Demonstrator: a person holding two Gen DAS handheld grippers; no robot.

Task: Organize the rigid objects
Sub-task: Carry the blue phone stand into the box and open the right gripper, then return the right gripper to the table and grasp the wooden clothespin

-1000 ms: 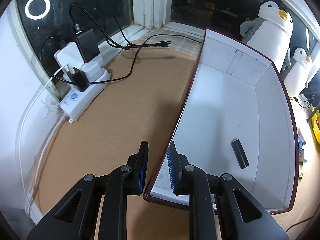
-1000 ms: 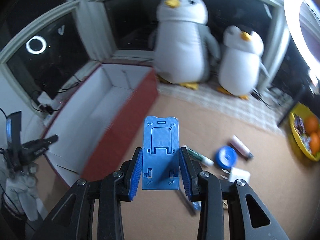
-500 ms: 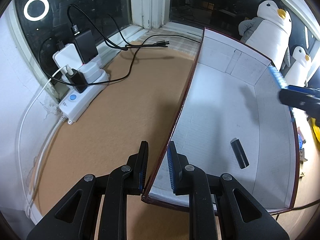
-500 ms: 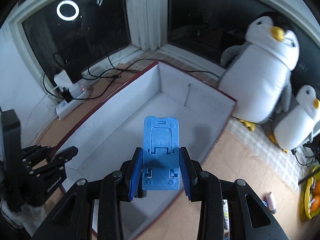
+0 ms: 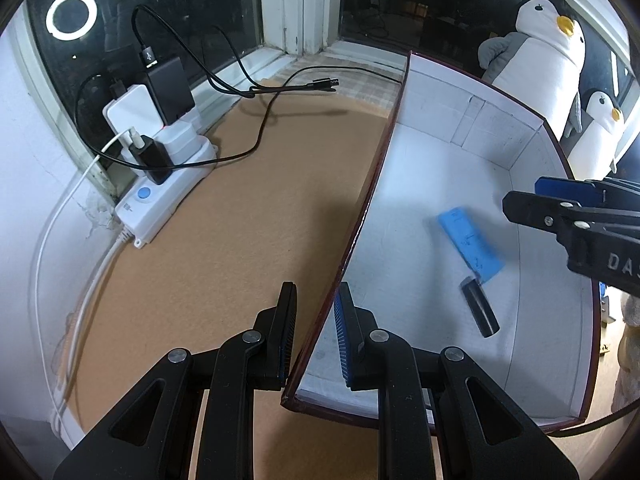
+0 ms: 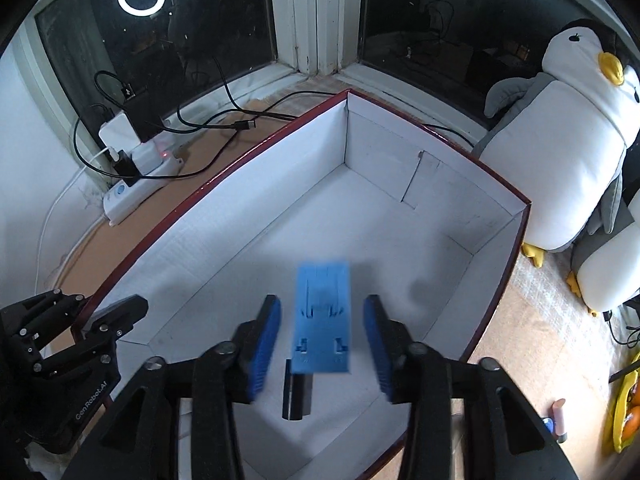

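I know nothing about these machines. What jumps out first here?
A bright blue plastic stand sits blurred between the open right claw, over a white-lined box; it is in or just above the box. Beside the box stands a big plush penguin, and the left claw pinches the box's wall.

A home room at night: dark corner windows [image 6: 192,40], plush penguins [image 6: 560,152], a loaded power strip [image 5: 160,196] at left.
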